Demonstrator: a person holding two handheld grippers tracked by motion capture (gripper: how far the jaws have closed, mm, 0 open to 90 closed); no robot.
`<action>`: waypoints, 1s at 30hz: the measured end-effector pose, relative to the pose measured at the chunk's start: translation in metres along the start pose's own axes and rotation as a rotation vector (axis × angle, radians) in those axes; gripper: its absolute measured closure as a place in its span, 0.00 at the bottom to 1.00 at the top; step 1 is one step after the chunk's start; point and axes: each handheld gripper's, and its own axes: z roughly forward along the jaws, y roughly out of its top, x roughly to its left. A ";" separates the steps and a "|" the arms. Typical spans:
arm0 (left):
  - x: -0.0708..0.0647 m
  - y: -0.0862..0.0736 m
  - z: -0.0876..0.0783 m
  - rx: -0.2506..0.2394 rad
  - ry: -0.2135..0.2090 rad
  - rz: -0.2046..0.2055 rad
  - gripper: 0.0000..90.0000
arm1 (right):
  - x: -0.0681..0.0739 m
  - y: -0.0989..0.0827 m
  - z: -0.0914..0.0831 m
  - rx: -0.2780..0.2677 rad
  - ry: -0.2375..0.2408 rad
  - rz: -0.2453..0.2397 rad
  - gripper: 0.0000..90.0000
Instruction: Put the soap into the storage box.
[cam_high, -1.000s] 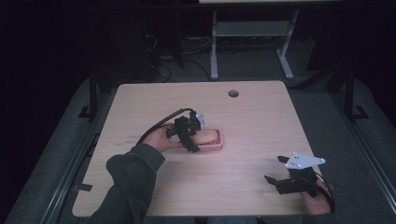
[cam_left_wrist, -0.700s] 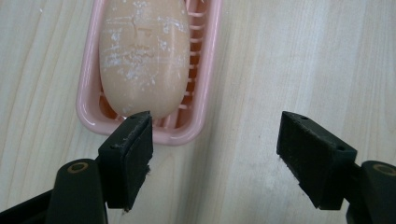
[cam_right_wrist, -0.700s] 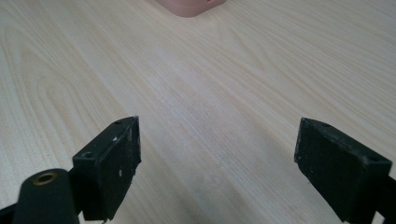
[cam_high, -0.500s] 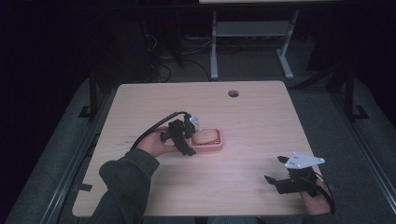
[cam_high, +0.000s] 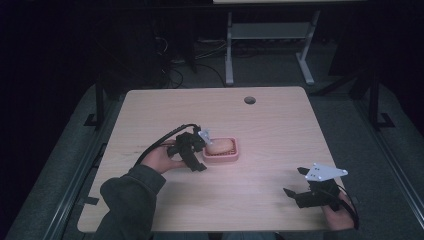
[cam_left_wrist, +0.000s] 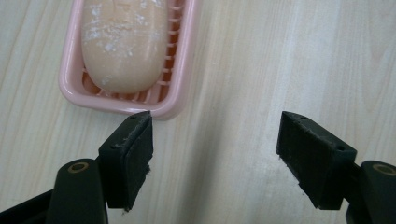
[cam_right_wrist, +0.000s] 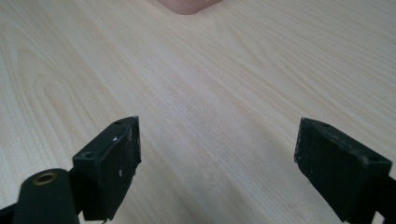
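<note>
Looking down from the high view, a pink soap dish (cam_high: 221, 151) sits near the middle of the wooden surface (cam_high: 270, 125), holding a pale oval soap bar (cam_high: 218, 145). The left claw (cam_high: 200, 152) lies just beside the dish's left end, its cable looping back toward the person's sleeve. The right claw (cam_high: 295, 189) rests near the surface's near right corner, well apart from the dish, a grey plate on top of it.

From the left gripper view, the left claw (cam_left_wrist: 215, 135) stands spread with only bare wood between its jaws. The dish (cam_left_wrist: 180, 88) lies ahead and off to one side, its corner right at the tip of one jaw; whether they touch I cannot tell. The soap (cam_left_wrist: 123, 44) fills the slatted tray.

From the right gripper view, the right claw (cam_right_wrist: 217, 140) is spread wide over bare wood, and a pink corner of the dish (cam_right_wrist: 187, 5) shows far ahead.
</note>
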 end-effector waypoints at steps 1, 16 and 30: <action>-0.001 -0.002 0.000 -0.002 -0.001 -0.003 0.30 | 0.000 0.000 0.000 0.000 0.000 0.000 0.16; -0.008 -0.025 -0.005 -0.027 0.008 -0.029 0.29 | -0.001 0.000 0.001 0.007 -0.007 -0.001 0.16; -0.018 -0.045 -0.003 -0.024 0.006 -0.045 0.29 | -0.001 -0.001 0.001 0.010 -0.011 0.001 0.16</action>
